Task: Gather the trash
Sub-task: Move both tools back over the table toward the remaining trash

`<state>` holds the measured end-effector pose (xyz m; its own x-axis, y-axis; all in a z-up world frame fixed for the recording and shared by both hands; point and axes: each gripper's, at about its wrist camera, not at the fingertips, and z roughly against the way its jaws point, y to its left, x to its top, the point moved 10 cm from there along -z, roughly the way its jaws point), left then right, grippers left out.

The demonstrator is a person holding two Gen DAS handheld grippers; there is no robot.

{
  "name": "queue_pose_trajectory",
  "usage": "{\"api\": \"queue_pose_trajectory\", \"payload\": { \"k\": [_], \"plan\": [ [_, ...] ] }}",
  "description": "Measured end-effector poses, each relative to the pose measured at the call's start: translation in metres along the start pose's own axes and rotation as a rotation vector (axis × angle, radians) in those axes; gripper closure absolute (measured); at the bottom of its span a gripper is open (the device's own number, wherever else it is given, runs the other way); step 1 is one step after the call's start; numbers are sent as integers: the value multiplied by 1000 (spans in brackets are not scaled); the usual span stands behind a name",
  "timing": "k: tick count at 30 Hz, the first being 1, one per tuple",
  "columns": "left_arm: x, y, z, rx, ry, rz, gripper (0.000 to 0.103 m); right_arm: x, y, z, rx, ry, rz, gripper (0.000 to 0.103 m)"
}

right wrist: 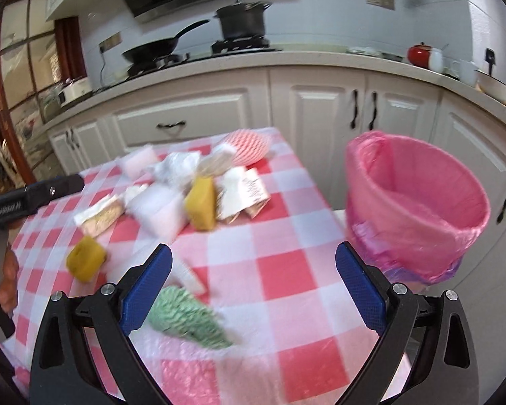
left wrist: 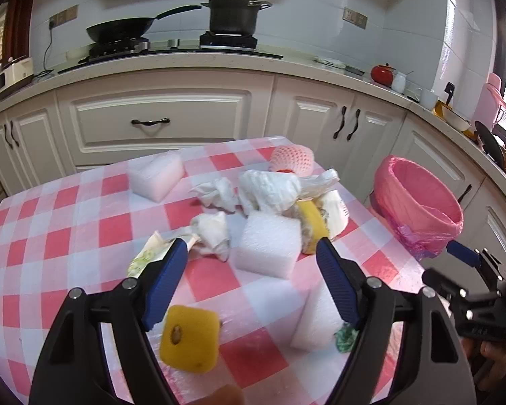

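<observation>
Grippers over checkered tablecloth (kitchen)

Bright daylight, motion blur (fisheye-warped)

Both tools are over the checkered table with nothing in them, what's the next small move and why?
Probably lower the right tool onto the green net scrap lying just beneath it and close. Its jaws stand open and empty, that scrap is the nearest trash, and the pink-lined bin sits right beside that tool for a short drop.

Right tool open over checked tablecloth; green foam net below; pink bin right.
</observation>
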<state>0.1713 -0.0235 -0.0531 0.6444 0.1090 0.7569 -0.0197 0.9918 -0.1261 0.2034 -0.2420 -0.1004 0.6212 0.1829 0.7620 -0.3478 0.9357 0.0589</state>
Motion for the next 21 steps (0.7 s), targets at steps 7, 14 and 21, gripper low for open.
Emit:
{"api": "queue_pose_trajectory", "payload": {
  "k": [7, 14, 21],
  "plan": [
    [-14, 16, 5, 12, 9, 20, 26, -23, 26, -7, 27, 40, 42, 11],
    [-27, 30, 7, 29, 19, 40, 26, -38, 47, -19, 47, 74, 95, 11],
    [-43, 39, 1, 42, 54, 50, 26, -50, 50, -37, 36, 115, 108, 12]
  ]
}}
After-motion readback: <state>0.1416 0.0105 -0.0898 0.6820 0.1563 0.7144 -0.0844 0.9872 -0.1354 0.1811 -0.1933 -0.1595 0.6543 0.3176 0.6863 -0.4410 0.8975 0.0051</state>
